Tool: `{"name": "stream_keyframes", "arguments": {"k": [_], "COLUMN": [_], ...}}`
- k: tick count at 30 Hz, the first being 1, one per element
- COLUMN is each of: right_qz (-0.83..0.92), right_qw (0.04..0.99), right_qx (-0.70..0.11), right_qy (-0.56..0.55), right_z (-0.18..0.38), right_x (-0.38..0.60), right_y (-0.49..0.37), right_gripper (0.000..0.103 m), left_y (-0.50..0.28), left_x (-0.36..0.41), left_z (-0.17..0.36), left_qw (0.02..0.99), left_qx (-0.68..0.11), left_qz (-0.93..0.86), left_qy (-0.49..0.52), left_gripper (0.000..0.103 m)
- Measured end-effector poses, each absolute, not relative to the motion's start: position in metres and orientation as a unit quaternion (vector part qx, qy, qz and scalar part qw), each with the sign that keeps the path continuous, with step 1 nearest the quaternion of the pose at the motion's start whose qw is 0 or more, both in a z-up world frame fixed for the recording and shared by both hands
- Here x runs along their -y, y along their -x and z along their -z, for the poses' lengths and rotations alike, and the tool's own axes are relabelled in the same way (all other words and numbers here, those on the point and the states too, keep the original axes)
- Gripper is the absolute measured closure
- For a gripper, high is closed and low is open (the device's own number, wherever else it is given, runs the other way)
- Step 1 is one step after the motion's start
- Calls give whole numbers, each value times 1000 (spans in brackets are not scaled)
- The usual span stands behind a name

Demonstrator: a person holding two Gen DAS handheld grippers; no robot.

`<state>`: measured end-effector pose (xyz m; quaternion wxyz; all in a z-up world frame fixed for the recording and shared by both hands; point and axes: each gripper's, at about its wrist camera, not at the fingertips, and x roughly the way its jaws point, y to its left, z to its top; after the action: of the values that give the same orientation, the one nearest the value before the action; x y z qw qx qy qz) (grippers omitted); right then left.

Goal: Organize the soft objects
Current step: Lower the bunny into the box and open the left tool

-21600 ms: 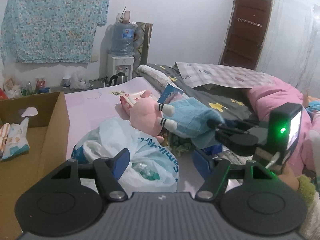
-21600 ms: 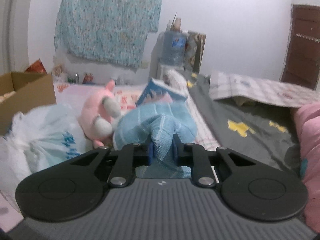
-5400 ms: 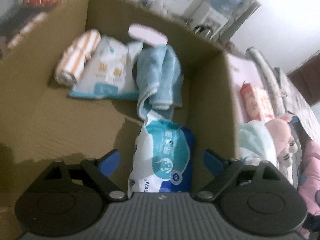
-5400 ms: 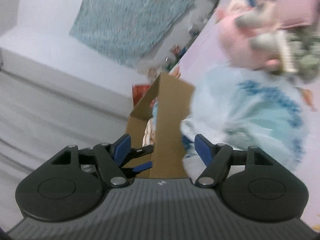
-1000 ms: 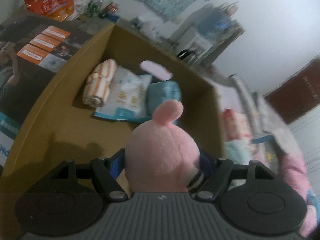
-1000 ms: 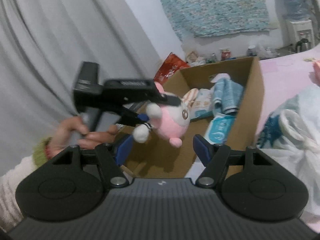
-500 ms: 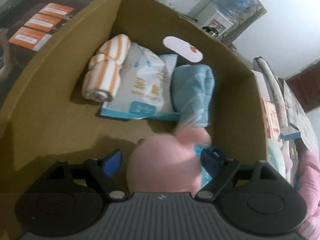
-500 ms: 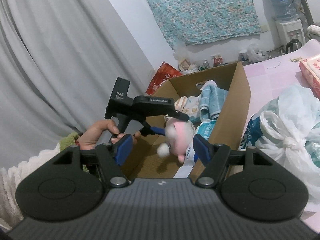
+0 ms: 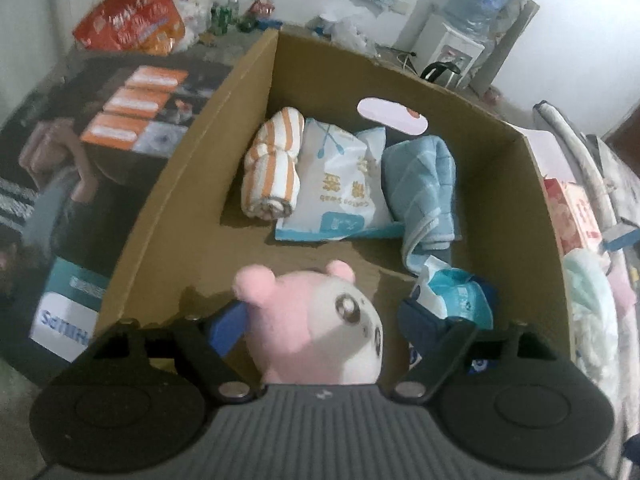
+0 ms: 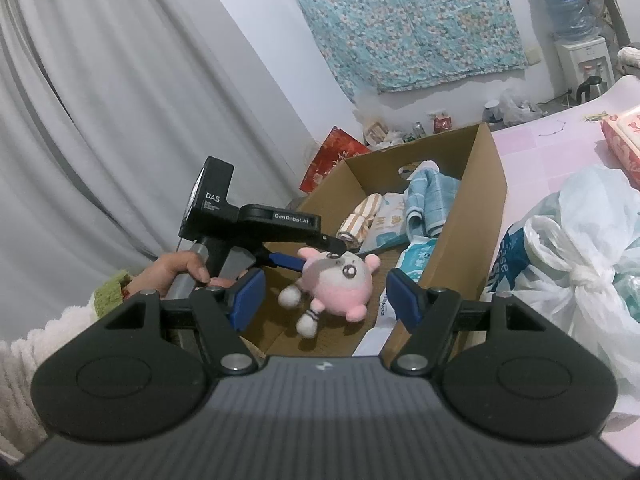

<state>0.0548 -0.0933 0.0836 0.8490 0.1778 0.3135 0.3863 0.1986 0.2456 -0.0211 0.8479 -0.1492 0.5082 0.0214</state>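
Note:
A pink and white plush [image 9: 320,332] sits between the jaws of my left gripper [image 9: 324,322], over the near end of the cardboard box [image 9: 192,168]. Its jaws are closing. The left pad touches the plush's ear, while a gap shows at the right pad. In the right wrist view the plush [image 10: 340,280] hangs just under the left gripper [image 10: 316,254], legs dangling inside the box [image 10: 472,220]; whether it rests on the floor I cannot tell. My right gripper [image 10: 326,300] stands open and empty, outside the box's near corner.
Inside the box lie an orange-striped towel roll [image 9: 272,172], a cotton swab pack [image 9: 340,188], a blue towel [image 9: 424,192] and a wipes pack [image 9: 456,292]. A tied white plastic bag [image 10: 572,248] and a red tissue pack [image 10: 624,136] sit right of the box. A person's hand [image 10: 180,272] holds the left gripper.
The left gripper's jaws widened off the plush, which turned its face toward the left camera. The left gripper drew back from the box interior. The right gripper hardly moved.

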Motion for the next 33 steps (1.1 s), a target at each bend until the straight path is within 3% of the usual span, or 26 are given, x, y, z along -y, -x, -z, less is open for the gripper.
{"name": "stream_keyframes", "arguments": {"k": [12, 17, 25, 33], "right_qz": [-388, -389, -390, -378], "right_qw": [846, 844, 839, 844], "right_qx": [-314, -314, -316, -313], "right_qy": [-188, -196, -209, -217], "right_z": [-81, -76, -68, -66], "right_x": [98, 99, 100, 111], "right_y": [-57, -61, -64, -63], "right_gripper": [36, 36, 36, 36], "left_y": [-211, -214, -221, -227], "left_x": [-225, -218, -229, -223], "left_z": [42, 51, 59, 59], "left_qw": [835, 825, 802, 809], "left_qx": [-542, -560, -568, -535], "left_qz": [-51, -61, -52, -71], "left_qy": [83, 49, 179, 232], "left_gripper": [9, 13, 13, 10]}}
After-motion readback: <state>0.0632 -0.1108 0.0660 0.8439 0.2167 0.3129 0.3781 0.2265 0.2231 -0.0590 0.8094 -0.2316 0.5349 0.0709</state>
